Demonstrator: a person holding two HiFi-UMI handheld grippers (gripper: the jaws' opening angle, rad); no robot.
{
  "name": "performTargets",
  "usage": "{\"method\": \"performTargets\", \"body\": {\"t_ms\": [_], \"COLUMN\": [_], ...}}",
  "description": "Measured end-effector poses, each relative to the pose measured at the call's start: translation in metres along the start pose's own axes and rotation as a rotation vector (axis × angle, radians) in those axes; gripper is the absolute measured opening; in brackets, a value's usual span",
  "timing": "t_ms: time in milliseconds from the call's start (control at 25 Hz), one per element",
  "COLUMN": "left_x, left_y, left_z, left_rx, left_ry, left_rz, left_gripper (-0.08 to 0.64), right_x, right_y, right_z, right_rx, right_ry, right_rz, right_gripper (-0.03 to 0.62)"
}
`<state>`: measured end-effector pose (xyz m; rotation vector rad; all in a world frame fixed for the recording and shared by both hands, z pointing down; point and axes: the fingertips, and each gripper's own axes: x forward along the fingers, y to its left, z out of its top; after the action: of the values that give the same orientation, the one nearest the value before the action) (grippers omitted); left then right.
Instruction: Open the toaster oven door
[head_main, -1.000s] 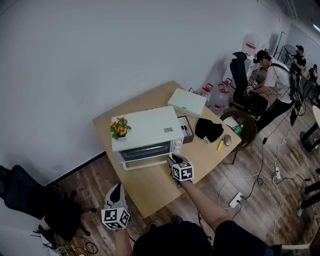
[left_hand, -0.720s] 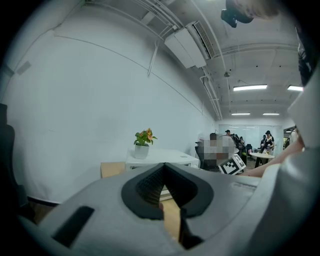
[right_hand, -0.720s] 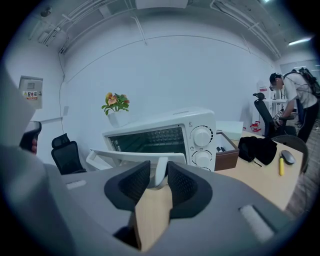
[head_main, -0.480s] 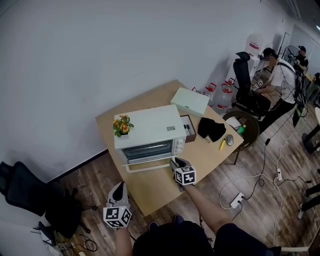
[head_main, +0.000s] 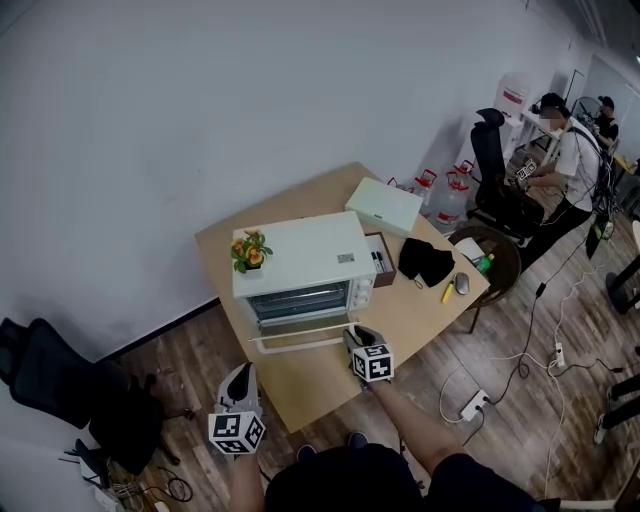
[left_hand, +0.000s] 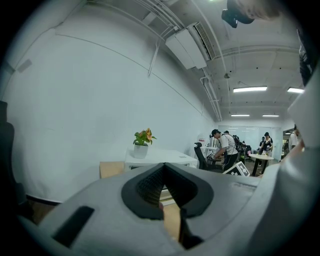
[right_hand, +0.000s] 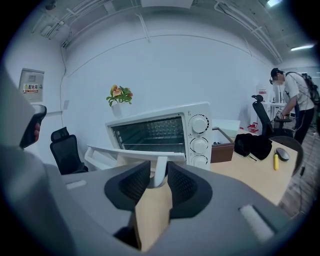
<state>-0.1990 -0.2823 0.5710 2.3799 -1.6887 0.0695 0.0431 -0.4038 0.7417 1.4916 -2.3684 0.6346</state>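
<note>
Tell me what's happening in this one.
A person is working on the white toaster oven on the wooden table. The right gripper is clamped on the door handle near its right end, and the door is tilted part-way open. The left gripper is shut and empty, held off the table's near-left corner, touching nothing.
</note>
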Motion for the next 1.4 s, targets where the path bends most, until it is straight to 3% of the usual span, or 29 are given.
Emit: {"method": "performTargets", "body": {"t_ms": [1400], "left_x": [-0.002], "left_y": [0.000], "left_z": [-0.003], "left_rx": [0.001], "left_ry": [0.010], "left_rz": [0.005], "left_gripper": [-0.002], "right_x": [-0.005], "right_y": [-0.002], "right_z": [-0.089], "right_rx": [0.039], "right_ry": [0.153], "right_rz": [-0.026], "right_gripper": [0.103]}}
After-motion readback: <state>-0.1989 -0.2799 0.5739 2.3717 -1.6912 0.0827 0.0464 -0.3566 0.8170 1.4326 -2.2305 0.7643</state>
